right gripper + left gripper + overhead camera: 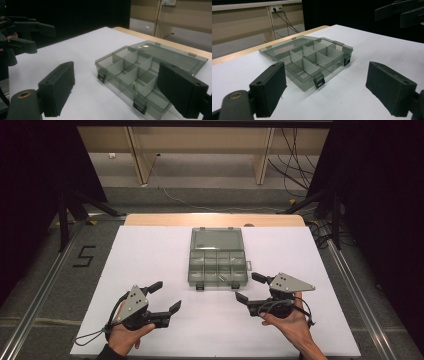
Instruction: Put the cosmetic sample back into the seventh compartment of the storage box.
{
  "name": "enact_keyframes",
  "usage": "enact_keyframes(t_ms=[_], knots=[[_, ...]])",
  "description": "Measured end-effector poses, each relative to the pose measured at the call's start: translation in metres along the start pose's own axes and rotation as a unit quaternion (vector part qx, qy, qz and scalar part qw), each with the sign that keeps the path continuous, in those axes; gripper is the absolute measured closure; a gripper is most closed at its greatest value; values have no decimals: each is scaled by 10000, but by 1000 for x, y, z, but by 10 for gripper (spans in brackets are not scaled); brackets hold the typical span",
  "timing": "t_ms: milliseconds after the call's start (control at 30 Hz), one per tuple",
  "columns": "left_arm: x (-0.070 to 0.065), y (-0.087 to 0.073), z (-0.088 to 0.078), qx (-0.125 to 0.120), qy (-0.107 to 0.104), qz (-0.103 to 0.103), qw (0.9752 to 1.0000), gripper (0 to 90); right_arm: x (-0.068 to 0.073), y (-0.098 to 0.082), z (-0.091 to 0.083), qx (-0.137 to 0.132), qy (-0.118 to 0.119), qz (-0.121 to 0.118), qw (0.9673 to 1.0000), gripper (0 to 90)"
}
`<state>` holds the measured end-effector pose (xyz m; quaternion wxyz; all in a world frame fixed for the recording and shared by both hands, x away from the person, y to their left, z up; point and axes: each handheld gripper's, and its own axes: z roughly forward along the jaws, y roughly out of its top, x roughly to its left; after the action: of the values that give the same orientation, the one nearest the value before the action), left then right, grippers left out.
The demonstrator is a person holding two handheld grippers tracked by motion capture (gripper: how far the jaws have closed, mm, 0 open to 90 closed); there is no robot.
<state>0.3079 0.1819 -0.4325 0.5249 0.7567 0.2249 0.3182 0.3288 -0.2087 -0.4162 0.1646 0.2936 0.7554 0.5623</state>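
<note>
the left gripper (pixel 165 296) sits at about 7 o'clock on the white worktop (pixel 150 255), jaws apart and empty, aimed toward the box. the right gripper (pixel 250 288) mirrors it at about 5 o'clock, jaws likewise spread with nothing between them; both seem poised for an approach. between and beyond them, near the worktop's centre toward 12 o'clock, lies the clear compartment box (pixel 218 265) with its lid (pixel 216 240) laid flat open at the far side, probably so the cells can be reached. the right gripper view shows a small pale item (pixel 134 85) in one near cell, too small to name; the high view shows both black latches (pixel 200 286) facing the person.
</note>
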Motion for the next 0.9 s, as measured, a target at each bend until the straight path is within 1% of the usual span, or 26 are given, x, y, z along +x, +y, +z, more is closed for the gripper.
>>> enact_keyframes(t_ms=[67,100,133,167,267,300,333,467,500,567,633,667,800,833,900], knots=[[0,0,0,2,-5,-4,10000,157,0,-1,-1,-95,21,22,10000,160],[0,0,0,2,-1,-4,10000,157,0,-1,-3,-55,-28,-8,10000,160],[0,0,0,2,1,-7,10000,157,0,-1,-4,-66,-11,-13,10000,160],[0,0,0,1,-2,-9,10000,157,0,-2,-4,-197,-10,5,9998,160],[-1,0,0,-4,2,-7,10000,157,0,-2,-7,-99,-54,-6,9999,160],[-1,0,0,-7,-4,-11,10000,157,0,-3,-7,-140,-26,5,9999,160],[-1,0,0,-6,-7,-9,10000,157,-1,-3,-7,-126,-69,-14,9999,160],[-1,0,0,-7,-7,-13,10000,157,0,-5,-8,-147,-33,34,9999,160],[-1,0,0,-7,-8,-11,10000,157,0,-6,-8,-164,-35,15,9999,160],[-1,0,0,-5,-2,-9,10000,157,0,-7,-9,-73,-89,2,9999,160],[-1,0,0,-8,-3,-10,10000,157,-1,-8,-10,-117,-127,-62,9998,160],[-1,0,0,-9,-3,-13,10000,157,-1,-9,-10,-118,-134,-54,9998,160],[-1,0,0,-6,-2,-7,10000,157,1,-11,-11,-91,-116,15,9999,160],[-1,0,0,-6,-2,-9,10000,157,1,-11,-12,-61,-95,-9,9999,160],[-1,0,0,-2,-2,-8,10000,157,1,-11,-12,-100,-101,-13,9999,160]])
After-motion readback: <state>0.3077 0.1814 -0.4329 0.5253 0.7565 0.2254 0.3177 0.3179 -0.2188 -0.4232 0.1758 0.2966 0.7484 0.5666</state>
